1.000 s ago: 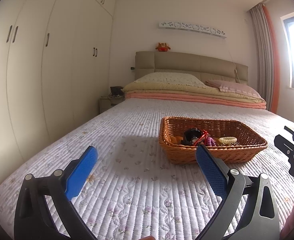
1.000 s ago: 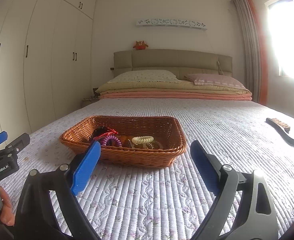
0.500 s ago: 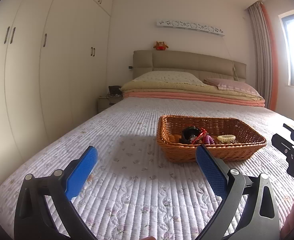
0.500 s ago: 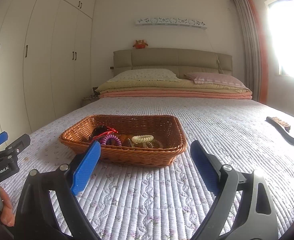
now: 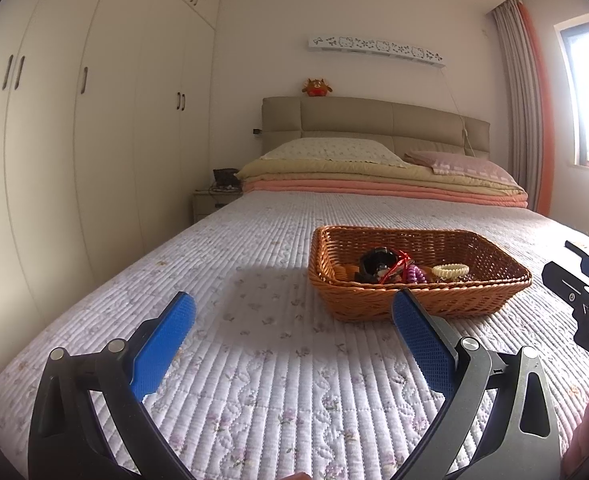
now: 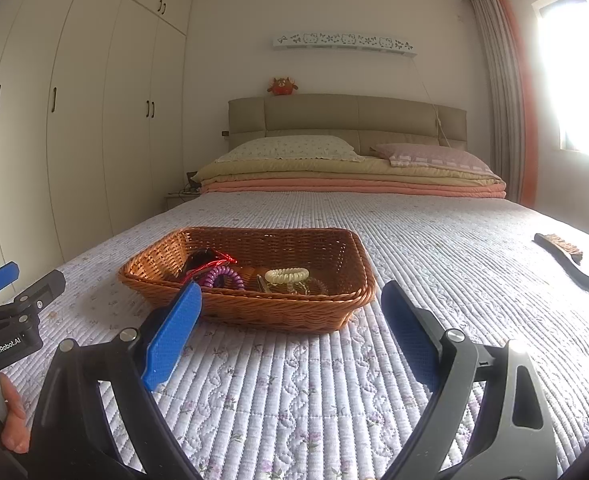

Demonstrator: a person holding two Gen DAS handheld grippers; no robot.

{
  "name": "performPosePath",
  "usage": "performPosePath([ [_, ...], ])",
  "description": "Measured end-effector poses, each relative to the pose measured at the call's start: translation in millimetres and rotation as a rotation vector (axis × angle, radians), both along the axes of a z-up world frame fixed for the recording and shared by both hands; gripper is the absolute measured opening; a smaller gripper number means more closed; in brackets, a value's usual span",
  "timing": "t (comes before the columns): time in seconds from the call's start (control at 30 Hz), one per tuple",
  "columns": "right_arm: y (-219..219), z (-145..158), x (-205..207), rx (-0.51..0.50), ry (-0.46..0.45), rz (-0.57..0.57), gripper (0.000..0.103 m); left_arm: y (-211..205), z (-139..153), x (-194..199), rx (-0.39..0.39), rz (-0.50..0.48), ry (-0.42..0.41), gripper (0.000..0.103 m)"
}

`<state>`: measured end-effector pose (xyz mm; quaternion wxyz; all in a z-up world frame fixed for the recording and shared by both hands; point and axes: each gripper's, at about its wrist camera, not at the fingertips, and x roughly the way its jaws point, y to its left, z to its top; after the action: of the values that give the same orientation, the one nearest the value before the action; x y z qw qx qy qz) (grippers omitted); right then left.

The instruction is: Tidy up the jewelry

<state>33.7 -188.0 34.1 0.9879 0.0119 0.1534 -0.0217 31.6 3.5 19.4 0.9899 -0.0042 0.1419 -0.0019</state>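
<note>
My fingers (image 6: 172, 336) have bumpy blue rubbery pads on matt black plastic, the basket (image 6: 286, 312) is rough woven wicker, and the bed cover (image 6: 294, 392) is soft stitched cloth.

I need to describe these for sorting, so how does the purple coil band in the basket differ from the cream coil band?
The purple coil band is dark and shiny; the cream coil band is pale and milky. The purple one lies toward the basket's left side, beside a red cord; the cream one sits further right, on top of other pieces. Both are spiral loops lying inside the basket, untouched.
</note>
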Motion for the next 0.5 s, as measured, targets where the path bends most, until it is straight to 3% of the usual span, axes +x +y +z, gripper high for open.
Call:
performPosePath([
  [0.5, -0.2, -0.4, 0.4, 0.001, 0.004, 0.002, 0.087, -0.7, -0.9, 0.2, 0.002, -0.006, 0.004, 0.096],
])
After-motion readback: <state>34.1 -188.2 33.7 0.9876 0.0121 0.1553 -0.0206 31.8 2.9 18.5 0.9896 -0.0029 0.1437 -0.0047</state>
